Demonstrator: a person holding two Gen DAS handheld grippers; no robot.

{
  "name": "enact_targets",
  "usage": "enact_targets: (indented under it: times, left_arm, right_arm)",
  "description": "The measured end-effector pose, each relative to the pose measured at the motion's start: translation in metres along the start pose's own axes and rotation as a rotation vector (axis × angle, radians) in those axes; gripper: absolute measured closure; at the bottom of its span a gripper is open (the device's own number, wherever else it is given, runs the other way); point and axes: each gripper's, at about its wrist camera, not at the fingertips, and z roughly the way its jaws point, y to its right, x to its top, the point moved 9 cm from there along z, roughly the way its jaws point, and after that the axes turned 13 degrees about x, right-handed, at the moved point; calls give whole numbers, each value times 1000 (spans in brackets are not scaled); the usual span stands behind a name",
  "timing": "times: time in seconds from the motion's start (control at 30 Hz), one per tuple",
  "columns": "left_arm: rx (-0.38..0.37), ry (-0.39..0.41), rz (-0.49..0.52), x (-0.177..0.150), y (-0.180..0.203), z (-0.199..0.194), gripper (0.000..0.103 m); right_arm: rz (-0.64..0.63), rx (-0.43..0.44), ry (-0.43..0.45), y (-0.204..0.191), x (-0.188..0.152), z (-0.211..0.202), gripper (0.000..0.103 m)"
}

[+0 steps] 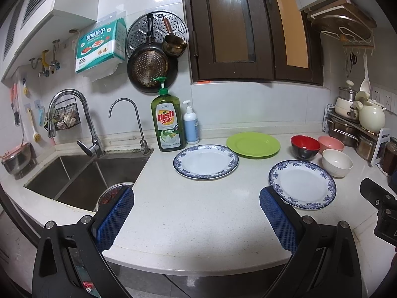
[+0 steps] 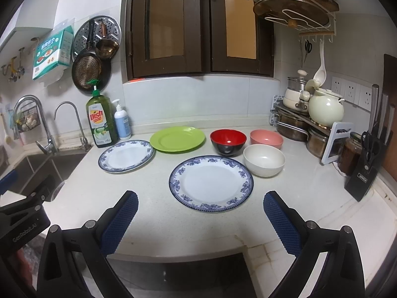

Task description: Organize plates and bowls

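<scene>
White stone counter (image 2: 153, 206) carries three plates and three bowls lying apart, nothing stacked yet, the near blue-rimmed plate (image 2: 211, 183) directly before the right gripper (image 2: 201, 213), and both it and the left gripper (image 1: 196, 213) hang spread wide and empty, probably ready to begin.

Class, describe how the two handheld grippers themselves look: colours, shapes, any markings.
Both the left gripper and the right gripper have black angular frames with silver round bolts and two fingers faced with blue, diamond-textured pads. The left gripper's body bears "GenRobot.AI" lettering. No cables or sleeves show.
</scene>
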Motion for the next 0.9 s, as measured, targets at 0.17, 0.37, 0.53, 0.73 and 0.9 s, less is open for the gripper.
enact_targets:
  times: [0.17, 0.37, 0.53, 0.73, 0.9]
  left_arm:
    - [1, 0, 5, 0, 2, 3, 0]
    - [0, -4, 12, 0, 9, 7, 0]
    - [0, -8, 19, 0, 13, 9, 0]
    - [2, -20, 28, 0, 22, 16, 0]
    - [-5, -36, 48, 0, 35, 26, 0]
  right_arm:
    - [1, -1, 0, 1, 0, 1, 1]
    - [2, -2, -5, 3, 1, 4, 1]
    - [6, 0, -10, 9, 3, 8, 1]
    - [10, 5, -20, 14, 4, 17, 1]
    - [17, 8, -26, 22, 5, 27, 1]
